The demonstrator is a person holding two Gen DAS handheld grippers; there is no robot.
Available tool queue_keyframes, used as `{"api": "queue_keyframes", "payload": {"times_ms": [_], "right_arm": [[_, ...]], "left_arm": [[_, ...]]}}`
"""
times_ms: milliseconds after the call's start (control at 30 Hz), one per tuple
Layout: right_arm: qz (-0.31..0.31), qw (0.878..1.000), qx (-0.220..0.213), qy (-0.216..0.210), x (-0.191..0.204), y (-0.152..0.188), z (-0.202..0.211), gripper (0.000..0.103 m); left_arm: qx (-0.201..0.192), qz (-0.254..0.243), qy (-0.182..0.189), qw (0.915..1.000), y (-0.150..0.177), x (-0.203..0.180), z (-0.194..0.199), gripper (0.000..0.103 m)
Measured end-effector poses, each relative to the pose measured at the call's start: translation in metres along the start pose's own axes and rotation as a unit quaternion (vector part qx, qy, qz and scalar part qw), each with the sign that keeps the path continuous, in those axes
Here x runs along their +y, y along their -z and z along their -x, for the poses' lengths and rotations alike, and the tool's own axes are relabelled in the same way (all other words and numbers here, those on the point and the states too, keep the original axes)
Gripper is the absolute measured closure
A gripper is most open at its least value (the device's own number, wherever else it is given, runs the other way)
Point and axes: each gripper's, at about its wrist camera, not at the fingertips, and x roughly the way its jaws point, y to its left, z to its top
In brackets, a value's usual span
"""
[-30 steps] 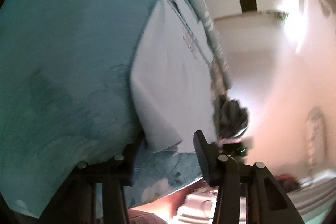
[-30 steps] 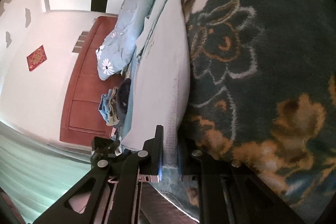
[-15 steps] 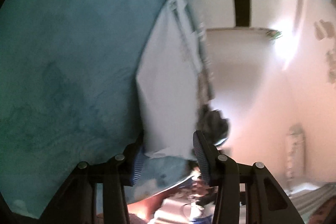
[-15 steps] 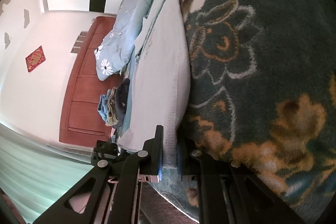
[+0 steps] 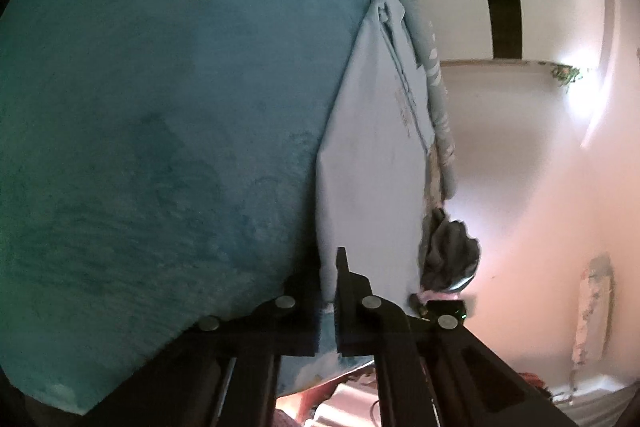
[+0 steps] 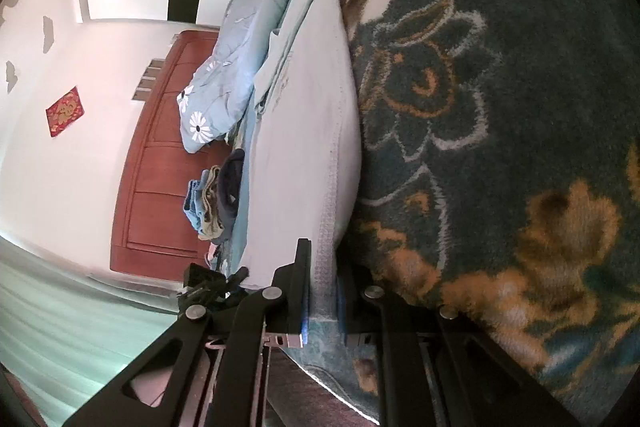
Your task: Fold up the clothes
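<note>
Since 1 s ago: left tongs [image 5: 329, 291] gone from wide apart to nearly closed, now pinching the near corner of the pale blue shirt [image 5: 372, 163]. Right tongs [image 6: 322, 287] unchanged, still clamped on the ribbed hem edge of the same shirt [image 6: 304, 147], only a thin strip of fabric between the fingers.

Shirt spread flat on the bed, ahead of both tongs and running away from them. Light, almost white-blue fabric, smooth with few wrinkles; faint printed lettering partway up, beyond the left tongs. Stitched hem band with a waffle texture running straight into the right tongs. Collar end (farthest from the tongs) bunched slightly, a small fold sticking up.

Under the shirt, to the left of the left tongs, a plain teal blanket [image 5: 160, 107]; to the right of the right tongs, the same cover showing a dark floral pattern [image 6: 500, 107] in gold and white. Left of the right tongs, beyond the shirt, a small pile of folded clothes [image 6: 214, 199] (dark, tan and blue pieces), and farther on a light blue flowered quilt [image 6: 224, 79]. Right of the left tongs, a dark crumpled garment [image 5: 450, 251] at the bed's edge.
</note>
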Motion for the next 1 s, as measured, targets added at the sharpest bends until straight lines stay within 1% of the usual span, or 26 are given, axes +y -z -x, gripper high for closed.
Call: {"api": "queue_keyframes", "payload": {"times_ms": [33,100,233,333,433,533,667,767,833,900,933,1000], "right_arm": [[0.003,1.0,-0.001,0.0,0.001,0.0,0.001,0.093],[0.005,1.0,-0.006,-0.013,0.001,0.0,0.006,0.094],[0.007,0.998,-0.018,-0.053,0.006,-0.002,0.011,0.094],[0.013,0.996,-0.032,-0.079,0.014,-0.011,0.012,0.094],[0.024,0.993,-0.043,-0.108,0.024,-0.025,0.015,0.094],[0.043,0.99,-0.053,-0.126,0.036,-0.043,0.017,0.094],[0.068,0.986,-0.064,-0.139,0.054,-0.07,0.015,0.094],[0.085,0.984,-0.073,-0.139,0.069,-0.093,0.009,0.094],[0.098,0.982,-0.078,-0.14,0.079,-0.109,0.005,0.094],[0.109,0.981,-0.084,-0.14,0.089,-0.127,0.0,0.094],[0.113,0.98,-0.086,-0.14,0.092,-0.135,-0.003,0.094],[0.116,0.979,-0.096,-0.135,0.098,-0.153,-0.009,0.094]], "left_arm": [[-0.006,-0.004,0.008,0.9999,0.0,-0.001,0.003,0.099],[-0.015,-0.016,0.025,0.9994,0.0,-0.005,0.007,0.099],[-0.035,-0.046,0.052,0.997,-0.003,-0.023,0.016,0.099],[-0.046,-0.059,0.074,0.9945,-0.013,-0.038,0.017,0.099],[-0.056,-0.075,0.076,0.9927,-0.024,-0.055,0.015,0.099],[-0.066,-0.096,0.078,0.9901,-0.038,-0.075,0.015,0.099],[-0.071,-0.124,0.07,0.9872,-0.061,-0.103,0.012,0.099],[-0.079,-0.152,0.046,0.9842,-0.082,-0.124,0.009,0.099],[-0.088,-0.177,0.019,0.9801,-0.094,-0.14,0.006,0.099],[-0.101,-0.208,0.0,0.973,-0.105,-0.155,0.005,0.099],[-0.106,-0.221,-0.007,0.9695,-0.112,-0.163,0.003,0.099],[-0.111,-0.235,-0.017,0.9656,-0.127,-0.175,-0.002,0.099]]}}
